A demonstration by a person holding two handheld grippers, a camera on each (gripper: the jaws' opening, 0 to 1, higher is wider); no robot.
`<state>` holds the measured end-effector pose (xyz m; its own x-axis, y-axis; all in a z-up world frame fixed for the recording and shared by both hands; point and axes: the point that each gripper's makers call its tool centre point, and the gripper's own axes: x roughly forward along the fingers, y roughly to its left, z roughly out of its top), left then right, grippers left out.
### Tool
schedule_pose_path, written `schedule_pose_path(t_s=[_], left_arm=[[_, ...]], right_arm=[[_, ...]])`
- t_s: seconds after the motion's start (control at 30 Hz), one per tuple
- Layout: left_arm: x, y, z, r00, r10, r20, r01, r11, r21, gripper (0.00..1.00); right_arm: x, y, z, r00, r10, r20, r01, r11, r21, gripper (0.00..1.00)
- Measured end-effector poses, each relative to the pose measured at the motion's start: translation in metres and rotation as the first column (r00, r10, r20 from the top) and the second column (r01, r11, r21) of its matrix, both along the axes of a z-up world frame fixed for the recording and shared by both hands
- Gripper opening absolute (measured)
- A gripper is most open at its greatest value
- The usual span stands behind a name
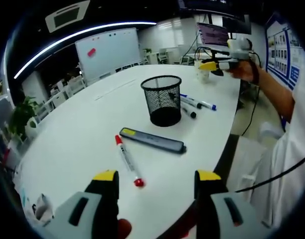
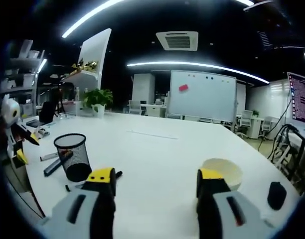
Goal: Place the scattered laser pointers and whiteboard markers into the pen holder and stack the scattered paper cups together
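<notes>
On the white counter (image 1: 82, 129) stands one black mesh pen holder (image 1: 162, 99). In front of it lie one dark grey laser pointer (image 1: 152, 140) and one red-capped whiteboard marker (image 1: 127, 160); three more markers (image 1: 195, 103) lie behind it. One white paper cup (image 2: 223, 172) sits near the right tongs (image 2: 155, 186). Left tongs (image 1: 156, 185) and right tongs both gape, empty.

The person wore a white sleeve (image 1: 292, 149); both grippers had grey bodies with yellow-tipped black fingers (image 1: 106, 189).
</notes>
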<state>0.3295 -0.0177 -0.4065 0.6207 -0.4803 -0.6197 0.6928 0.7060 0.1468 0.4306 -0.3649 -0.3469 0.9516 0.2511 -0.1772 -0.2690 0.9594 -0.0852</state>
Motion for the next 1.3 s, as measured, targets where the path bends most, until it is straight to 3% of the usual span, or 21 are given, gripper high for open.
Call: schedule_pose_path(t_s=[1.3], left_arm=[[0.002, 0.001, 0.0, 1.0, -0.004, 0.003, 0.004, 1.0, 0.002, 0.61]], right_arm=[[-0.003, 0.03, -0.02, 0.994, 0.084, -0.063, -0.086, 0.996, -0.031, 0.65]])
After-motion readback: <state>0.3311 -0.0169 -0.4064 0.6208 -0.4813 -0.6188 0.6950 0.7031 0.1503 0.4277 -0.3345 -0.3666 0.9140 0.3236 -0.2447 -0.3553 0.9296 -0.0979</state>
